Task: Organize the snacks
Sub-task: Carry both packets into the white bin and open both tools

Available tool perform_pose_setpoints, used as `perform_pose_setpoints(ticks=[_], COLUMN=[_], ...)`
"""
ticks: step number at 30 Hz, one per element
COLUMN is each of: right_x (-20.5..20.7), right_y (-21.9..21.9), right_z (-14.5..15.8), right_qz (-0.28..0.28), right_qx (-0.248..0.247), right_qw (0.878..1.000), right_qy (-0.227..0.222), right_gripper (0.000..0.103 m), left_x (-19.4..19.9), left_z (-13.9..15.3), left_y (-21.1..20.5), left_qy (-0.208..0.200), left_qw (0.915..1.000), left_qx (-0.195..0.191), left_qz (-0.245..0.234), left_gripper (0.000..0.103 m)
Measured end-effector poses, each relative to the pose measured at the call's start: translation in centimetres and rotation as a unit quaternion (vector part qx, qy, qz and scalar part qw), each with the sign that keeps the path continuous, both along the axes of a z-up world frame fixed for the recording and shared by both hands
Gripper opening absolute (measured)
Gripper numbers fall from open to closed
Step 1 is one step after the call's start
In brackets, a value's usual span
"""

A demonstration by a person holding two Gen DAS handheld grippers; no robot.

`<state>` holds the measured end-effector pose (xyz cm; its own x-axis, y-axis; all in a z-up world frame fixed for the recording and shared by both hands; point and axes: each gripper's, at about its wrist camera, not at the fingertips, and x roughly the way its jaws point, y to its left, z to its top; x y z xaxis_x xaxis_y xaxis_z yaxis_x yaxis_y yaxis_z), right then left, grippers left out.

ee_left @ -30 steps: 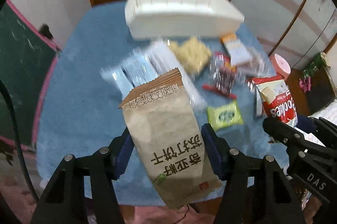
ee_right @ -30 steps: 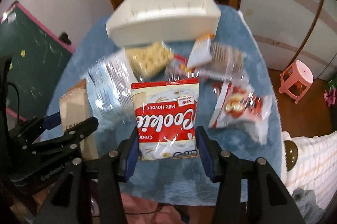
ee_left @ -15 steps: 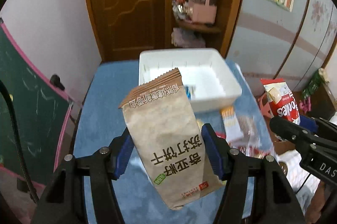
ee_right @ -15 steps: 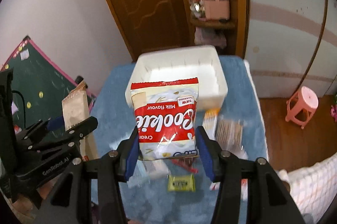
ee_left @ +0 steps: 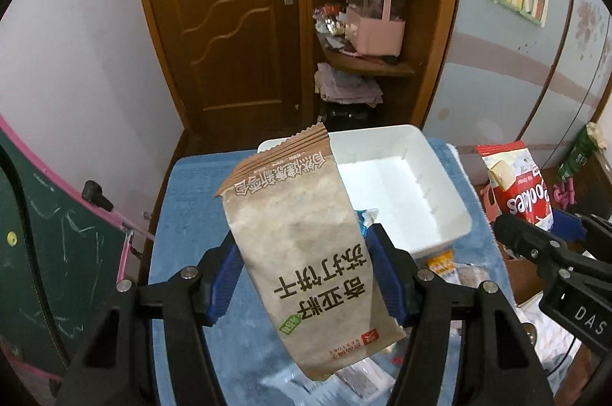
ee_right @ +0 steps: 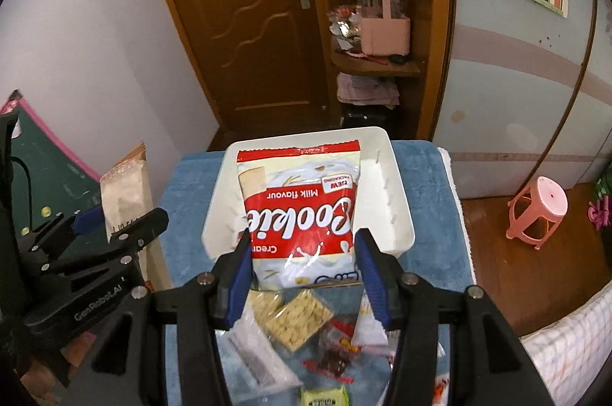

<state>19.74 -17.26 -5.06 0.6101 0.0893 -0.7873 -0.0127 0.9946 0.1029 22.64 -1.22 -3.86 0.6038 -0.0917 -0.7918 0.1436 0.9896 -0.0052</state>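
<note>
My left gripper [ee_left: 304, 276] is shut on a tall brown paper cracker bag [ee_left: 302, 245], held upright above the blue table. The white bin [ee_left: 440, 172] stands just beyond it, with a small blue-and-white packet [ee_left: 367, 216] inside. My right gripper [ee_right: 304, 264] is shut on a red and white cookie bag [ee_right: 302, 211], which hangs over the near rim of the same white bin [ee_right: 397, 199]. Each gripper shows in the other's view: the right one [ee_left: 535, 241] with the cookie bag [ee_left: 516, 188] at the right edge, the left one [ee_right: 114, 226] with the brown bag [ee_right: 124, 192] at the left.
Loose snacks lie on the blue cloth [ee_right: 432, 172] below the grippers: a pack of crackers [ee_right: 294, 322], a clear packet [ee_right: 252, 356], a red-brown sweet pack [ee_right: 336, 356], a green packet [ee_right: 325, 398]. A pink stool [ee_right: 537, 211] stands on the floor at right; a green chalkboard [ee_left: 46, 253] at left.
Both grippers rose and moved toward the white bin with their bags. The bin's inside now shows, and the loose snacks have slid to the bottom of both views.
</note>
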Motion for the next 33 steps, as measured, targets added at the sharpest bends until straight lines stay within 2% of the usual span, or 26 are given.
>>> perform_pose_setpoints(ticks=[11,16,21,22,23,24,28,33], right_x=[8.2,10.2,11.3,11.4,11.4,11.4,10.8,10.1], right_y=[-0.7,-1.3,-1.2,-1.2,-1.1,-1.2,-1.4,-1.4], right_z=[-7.2,-9.7,-11.7,-11.9,-12.2,-12.3,-12.1,-11.3], right_qz=[-0.068,-0.092,-0.088,-0.085,-0.081,-0.081,-0.088,-0.084], right_qx=[-0.015,-0.014,-0.028,-0.027,-0.023,-0.021,-0.015,-0.014], right_qw=[0.996,0.994,0.993,0.993,0.993,0.993,0.994,0.995], right_qy=[0.049,0.064,0.076,0.076,0.078,0.079,0.068,0.060], right_gripper=[0.052,0.053,0.056,0.059,0.062,0.071,0.080,0.080], left_x=[9.6,12.3,13.6,13.7,13.8,13.6,13.1,12.5], left_z=[-6.8,-9.3,-11.8,-12.2,-12.4,-12.4,-11.9,-11.1], left_y=[-1.7,-2.7,-3.0,-3.0,-3.0,-3.0,-2.6,-2.1], left_qy=[0.047,0.061,0.079,0.082,0.085,0.085,0.073,0.077], left_qw=[0.9987,0.9976,0.9959,0.9957,0.9955,0.9954,0.9965,0.9967], left_qx=[0.006,0.024,0.042,0.041,0.040,0.039,0.038,0.026], left_qz=[-0.015,-0.020,-0.015,-0.015,-0.016,-0.017,-0.013,-0.004], left_gripper=[0.062,0.062,0.064,0.065,0.077,0.089,0.091,0.091])
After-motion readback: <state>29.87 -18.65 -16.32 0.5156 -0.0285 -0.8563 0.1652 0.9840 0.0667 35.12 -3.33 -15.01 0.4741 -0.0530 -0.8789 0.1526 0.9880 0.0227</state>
